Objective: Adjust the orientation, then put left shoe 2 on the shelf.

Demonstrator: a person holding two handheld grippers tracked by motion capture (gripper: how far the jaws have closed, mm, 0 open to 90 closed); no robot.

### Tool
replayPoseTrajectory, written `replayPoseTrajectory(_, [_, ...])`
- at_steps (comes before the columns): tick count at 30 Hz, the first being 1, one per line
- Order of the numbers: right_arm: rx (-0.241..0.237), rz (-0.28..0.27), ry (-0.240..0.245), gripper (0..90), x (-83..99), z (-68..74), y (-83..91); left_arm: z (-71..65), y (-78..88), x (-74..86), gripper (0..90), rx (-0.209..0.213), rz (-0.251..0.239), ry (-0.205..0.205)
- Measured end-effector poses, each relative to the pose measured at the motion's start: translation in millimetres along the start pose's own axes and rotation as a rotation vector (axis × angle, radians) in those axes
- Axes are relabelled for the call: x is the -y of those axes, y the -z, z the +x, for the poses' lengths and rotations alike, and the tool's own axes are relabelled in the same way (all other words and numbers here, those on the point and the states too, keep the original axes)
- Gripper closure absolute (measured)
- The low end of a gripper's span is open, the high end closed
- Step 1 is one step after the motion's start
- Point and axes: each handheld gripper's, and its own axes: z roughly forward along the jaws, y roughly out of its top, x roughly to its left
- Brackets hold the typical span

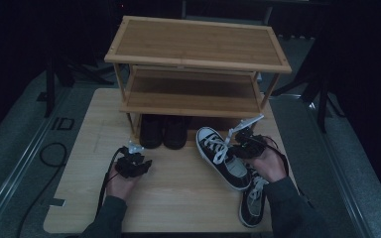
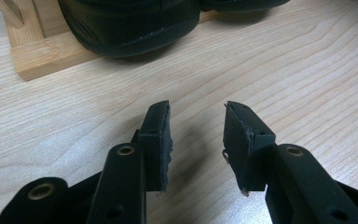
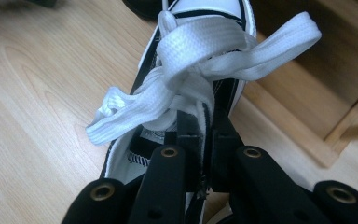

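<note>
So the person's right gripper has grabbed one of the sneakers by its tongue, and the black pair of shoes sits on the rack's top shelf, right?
Not quite. The black pair of shoes sits at the bottom of the rack, under its shelves, as the high view shows. The right gripper is indeed shut on the tongue of the sneaker.

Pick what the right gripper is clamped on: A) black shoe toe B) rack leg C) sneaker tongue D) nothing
C: in the right gripper view the right gripper has its jaws shut on the tongue of the sneaker, just under the white lace bow.
</note>
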Motion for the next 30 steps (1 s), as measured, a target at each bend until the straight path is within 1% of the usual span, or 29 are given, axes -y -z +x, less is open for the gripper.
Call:
replayPoseTrajectory(5, [-0.025,-0.019,0.030,86.4,-3.3,-2.8,4.0,0.4,0.4,0.0,61.2,0.000,0.000,0.003])
replayPoseTrajectory(8, [-0.033,-0.029,0.060,86.4,-5.8,-3.7,7.6,0.2,0.2,-0.3,61.2,0.000,0.001,0.002])
replayPoseTrajectory(10, [-0.054,-0.036,0.080,86.3,-7.0,-5.3,9.5,0.0,0.2,-0.2,61.2,0.000,0.000,0.001])
replayPoseTrajectory(12, [-0.075,-0.042,0.089,86.3,-7.9,-8.4,10.8,0.2,0.6,0.0,61.2,0.000,0.001,0.002])
replayPoseTrajectory(16, [-0.112,-0.057,0.121,86.3,-9.1,-12.9,13.7,0.4,1.2,0.1,61.2,-0.001,-0.001,0.003])
replayPoseTrajectory(20, [-0.133,-0.070,0.152,86.3,-11.0,-15.2,16.9,0.2,1.2,0.1,61.2,-0.001,-0.001,0.001])
replayPoseTrajectory(23, [-0.153,-0.096,0.172,86.3,-10.9,-16.5,19.0,0.3,1.0,0.1,61.2,-0.001,-0.001,0.003])
replayPoseTrajectory(25, [-0.159,-0.101,0.173,86.3,-10.8,-17.0,19.5,0.1,0.8,0.1,61.2,0.000,-0.001,0.002])
replayPoseTrajectory(26, [-0.172,-0.110,0.185,86.3,-10.8,-17.7,20.6,-0.5,0.3,0.1,61.2,0.000,0.000,0.002])
replayPoseTrajectory(30, [-0.184,-0.116,0.206,86.3,-11.3,-18.7,22.7,-1.2,0.0,0.1,61.1,0.000,0.004,-0.003])
